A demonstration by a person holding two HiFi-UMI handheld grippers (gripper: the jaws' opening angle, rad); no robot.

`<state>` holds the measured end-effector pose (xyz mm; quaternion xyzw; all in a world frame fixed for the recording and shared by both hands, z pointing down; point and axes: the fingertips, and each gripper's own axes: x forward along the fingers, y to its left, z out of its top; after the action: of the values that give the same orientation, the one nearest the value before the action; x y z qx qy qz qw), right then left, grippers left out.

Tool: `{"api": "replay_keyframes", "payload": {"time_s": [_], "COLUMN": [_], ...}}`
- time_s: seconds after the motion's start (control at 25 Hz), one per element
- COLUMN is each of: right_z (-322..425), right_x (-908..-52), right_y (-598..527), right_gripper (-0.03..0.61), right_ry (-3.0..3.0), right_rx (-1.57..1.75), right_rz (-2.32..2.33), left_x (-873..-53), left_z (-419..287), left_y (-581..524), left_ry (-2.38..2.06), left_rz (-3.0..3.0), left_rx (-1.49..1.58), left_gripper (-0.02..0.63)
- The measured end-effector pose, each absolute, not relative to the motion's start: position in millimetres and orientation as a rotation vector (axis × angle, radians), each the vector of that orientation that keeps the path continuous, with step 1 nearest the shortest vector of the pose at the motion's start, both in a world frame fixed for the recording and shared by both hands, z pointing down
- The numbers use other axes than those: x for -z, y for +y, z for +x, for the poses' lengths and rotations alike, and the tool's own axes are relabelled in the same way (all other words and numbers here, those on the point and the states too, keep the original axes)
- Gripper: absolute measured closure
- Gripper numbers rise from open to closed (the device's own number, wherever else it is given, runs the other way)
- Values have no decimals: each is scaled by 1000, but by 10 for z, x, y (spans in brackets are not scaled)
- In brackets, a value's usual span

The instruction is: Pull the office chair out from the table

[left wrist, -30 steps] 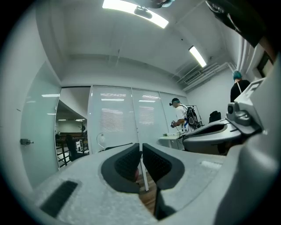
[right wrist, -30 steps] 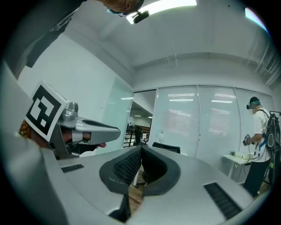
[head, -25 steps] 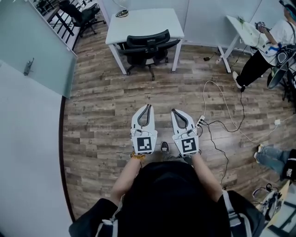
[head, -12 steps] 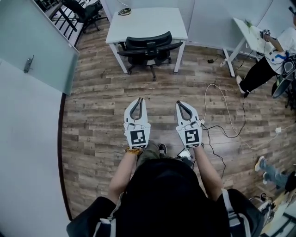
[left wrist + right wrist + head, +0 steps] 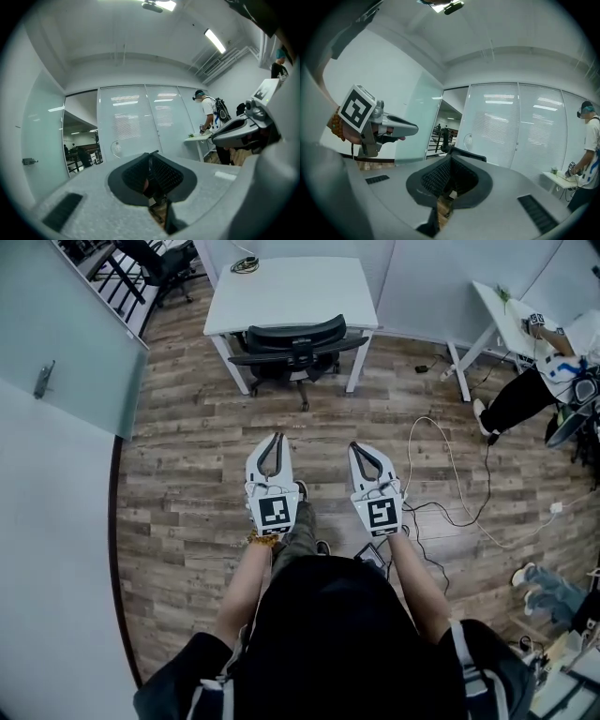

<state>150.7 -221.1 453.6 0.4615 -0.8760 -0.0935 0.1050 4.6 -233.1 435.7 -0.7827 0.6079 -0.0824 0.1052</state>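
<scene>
Two big things set the scene: the white table (image 5: 291, 292) by the far glass wall, and the black office chair (image 5: 295, 338) tucked under its near edge. The chair's backrest faces the person, and it is well apart from both grippers. Judging by that gap, the step in hand is the approach across the wood floor (image 5: 187, 456).

To do it well, I would come in square to the backrest with both grippers level, aiming for its top rim or the armrests. The jaws should spread before contact. A pull straight back should then let the chair roll clear of the table legs. The floor cables (image 5: 451, 454) loop to the right and are best stepped around.

The left gripper (image 5: 275, 439) and right gripper (image 5: 362, 448) are held side by side in front of the person, pointing toward the chair. Both have their jaws fully together, with nothing between them and touching nothing
</scene>
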Motion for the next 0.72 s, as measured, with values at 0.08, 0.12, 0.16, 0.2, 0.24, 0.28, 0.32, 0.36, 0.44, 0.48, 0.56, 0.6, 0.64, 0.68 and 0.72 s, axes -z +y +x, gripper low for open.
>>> {"api": "replay_keyframes", "payload": {"time_s": [0.08, 0.12, 0.16, 0.2, 0.24, 0.28, 0.32, 0.36, 0.44, 0.48, 0.56, 0.6, 0.64, 0.68, 0.72], "right_z": [1462, 1440, 1421, 1404, 1383, 1356, 1325, 1291, 1225, 1193, 1130, 1097, 1062, 1026, 988], "right_x": [-4548, -4553, -4558, -4562, -4561, -4554, -4543, -4531, -4521, -4520, -4522, -4533, -4555, -4585, -4614], "right_y": [-2365, -2455, -2556, -2661, -2764, -2862, -2956, -3050, -3248, -3352, -3552, -3646, -3737, -3826, -3914], "right_gripper": [572, 572, 572, 572, 572, 572, 572, 571, 572, 572, 572, 572, 571, 572, 571], "right_ry": [-2573, -2567, -2560, -2552, -2547, -2544, -2542, -2542, -2535, -2530, -2521, -2518, -2514, -2508, -2500], "right_rx": [291, 296, 298, 298, 297, 297, 298, 301, 311, 315, 316, 316, 319, 324, 330], "right_rz": [1336, 1330, 1325, 1321, 1318, 1317, 1317, 1317, 1317, 1317, 1312, 1303, 1285, 1263, 1243], "left_x": [-4357, -4359, -4359, -4356, -4350, -4344, -4340, -4340, -4348, -4353, -4371, -4389, -4417, -4447, -4461], "left_z": [24, 14, 4, -6, -18, -36, -60, -89, -172, -222, -318, -359, -396, -434, -474], "left_y": [-2526, -2628, -2734, -2836, -2931, -3020, -3105, -3190, -3366, -3460, -3657, -3756, -3853, -3945, -4032], "left_ry": [1782, 1775, 1767, 1760, 1751, 1741, 1731, 1722, 1717, 1718, 1723, 1725, 1727, 1729, 1730], "left_rz": [-2311, -2312, -2315, -2318, -2321, -2321, -2321, -2320, -2320, -2320, -2320, -2321, -2324, -2327, -2326], "left_rx": [235, 235, 237, 239, 242, 247, 253, 258, 263, 265, 269, 272, 275, 277, 278], "left_gripper": [577, 577, 577, 577, 577, 577, 577, 577, 577, 577, 577, 577, 577, 577, 577]}}
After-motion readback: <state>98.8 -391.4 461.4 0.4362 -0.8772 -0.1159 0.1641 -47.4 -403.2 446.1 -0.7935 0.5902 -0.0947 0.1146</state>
